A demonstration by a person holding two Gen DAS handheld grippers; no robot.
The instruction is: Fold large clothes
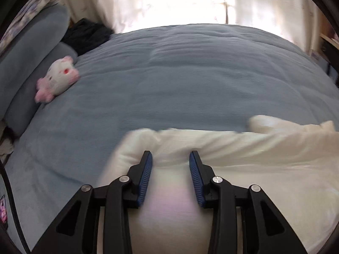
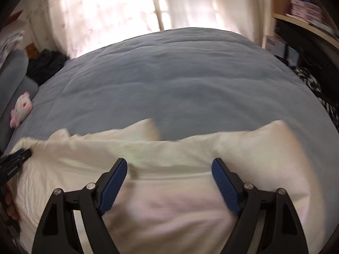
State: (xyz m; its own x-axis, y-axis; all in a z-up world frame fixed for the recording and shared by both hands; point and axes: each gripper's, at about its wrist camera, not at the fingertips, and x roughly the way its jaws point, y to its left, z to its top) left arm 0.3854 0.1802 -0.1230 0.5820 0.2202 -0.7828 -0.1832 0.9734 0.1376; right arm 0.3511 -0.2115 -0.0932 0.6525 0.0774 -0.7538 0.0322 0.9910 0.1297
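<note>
We see a white cloth [image 1: 243, 158] lying on the near side of a blue bed [image 1: 169, 80]. Our left gripper [image 1: 170, 155] is over it, fingers spread apart, pinching nothing. Our right gripper [image 2: 169, 163] is over it too, fingers spread wide. A pink toy [image 1: 57, 78] sits by the pillows.

A bed [image 1: 180, 74] covered in a blue-grey blanket carries a cream garment [image 1: 264, 158] at its near edge, a pink-and-white plush toy [image 1: 57, 79] and grey pillows [image 1: 27, 63] at its left.
</note>
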